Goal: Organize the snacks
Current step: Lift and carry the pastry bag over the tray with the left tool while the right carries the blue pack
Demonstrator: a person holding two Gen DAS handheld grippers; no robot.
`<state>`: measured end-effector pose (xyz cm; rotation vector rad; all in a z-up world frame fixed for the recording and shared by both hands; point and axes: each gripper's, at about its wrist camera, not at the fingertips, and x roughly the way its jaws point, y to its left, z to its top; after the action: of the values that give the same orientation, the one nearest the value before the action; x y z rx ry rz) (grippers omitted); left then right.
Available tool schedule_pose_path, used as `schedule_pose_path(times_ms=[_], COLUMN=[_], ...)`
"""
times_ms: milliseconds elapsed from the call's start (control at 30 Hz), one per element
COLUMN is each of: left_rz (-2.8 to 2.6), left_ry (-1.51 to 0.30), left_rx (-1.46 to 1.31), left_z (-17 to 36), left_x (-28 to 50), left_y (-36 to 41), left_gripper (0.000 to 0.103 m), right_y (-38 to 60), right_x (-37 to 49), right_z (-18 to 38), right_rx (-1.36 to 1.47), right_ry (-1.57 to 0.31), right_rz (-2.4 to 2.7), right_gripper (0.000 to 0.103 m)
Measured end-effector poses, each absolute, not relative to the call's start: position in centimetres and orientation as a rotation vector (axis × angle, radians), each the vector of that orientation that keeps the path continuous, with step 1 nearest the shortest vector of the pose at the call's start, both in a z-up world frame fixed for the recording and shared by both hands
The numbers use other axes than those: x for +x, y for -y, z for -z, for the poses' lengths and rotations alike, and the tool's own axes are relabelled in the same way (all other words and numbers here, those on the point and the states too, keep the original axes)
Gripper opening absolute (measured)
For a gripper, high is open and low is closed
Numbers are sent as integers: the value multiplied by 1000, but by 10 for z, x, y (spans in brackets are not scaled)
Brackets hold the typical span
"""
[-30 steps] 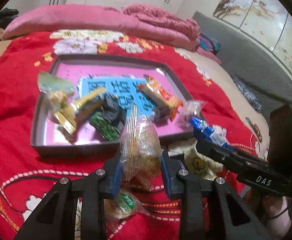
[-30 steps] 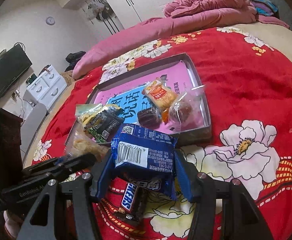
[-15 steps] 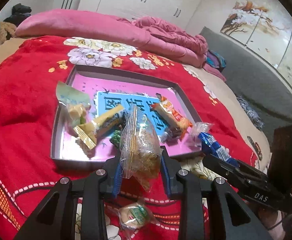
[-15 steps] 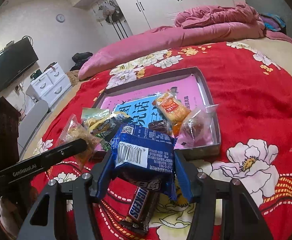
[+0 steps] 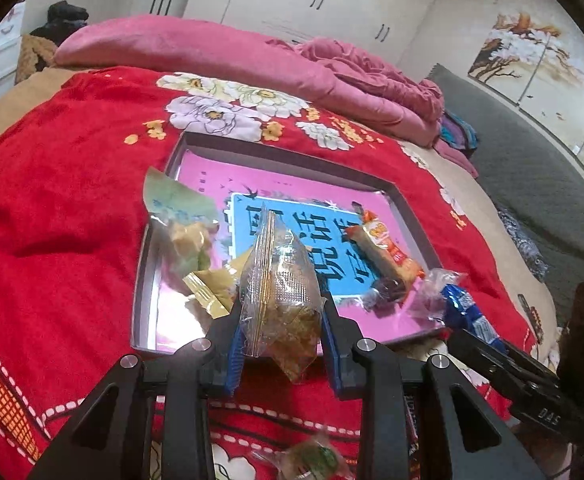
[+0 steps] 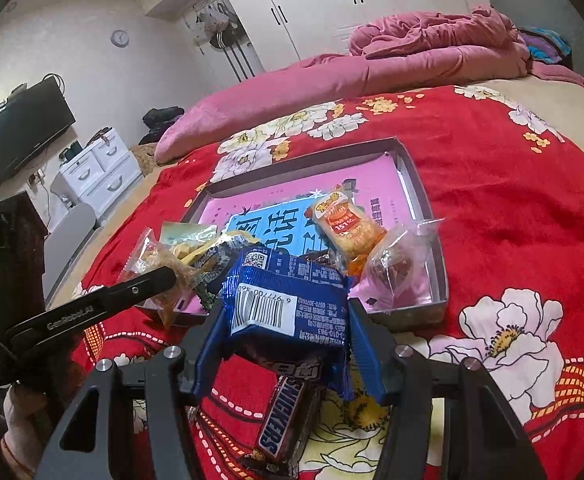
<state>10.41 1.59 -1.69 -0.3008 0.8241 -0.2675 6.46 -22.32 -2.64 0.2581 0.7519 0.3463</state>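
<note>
Left gripper pinches a clear snack bag upright between its blue pads, narrowly parted, above the near edge of the grey tray on the red bed blanket. Right gripper clamps a blue snack packet at moderate width, just before the tray's near rim. A Snickers bar lies on the blanket beneath it. Several wrapped snacks sit inside the tray
</note>
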Motion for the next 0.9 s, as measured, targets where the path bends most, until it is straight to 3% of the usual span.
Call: schedule_pose_path(times_ms=[900], left_rz=[278], left_ry=[-858], left_rx=[-330], left_z=[30], left_x=[124], left_y=[-16], left_gripper=[34], right_y=[211], right_x=[89], right_z=[25], right_rx=[217], right_ry=[-724], right_rz=[-313], right_gripper=[58])
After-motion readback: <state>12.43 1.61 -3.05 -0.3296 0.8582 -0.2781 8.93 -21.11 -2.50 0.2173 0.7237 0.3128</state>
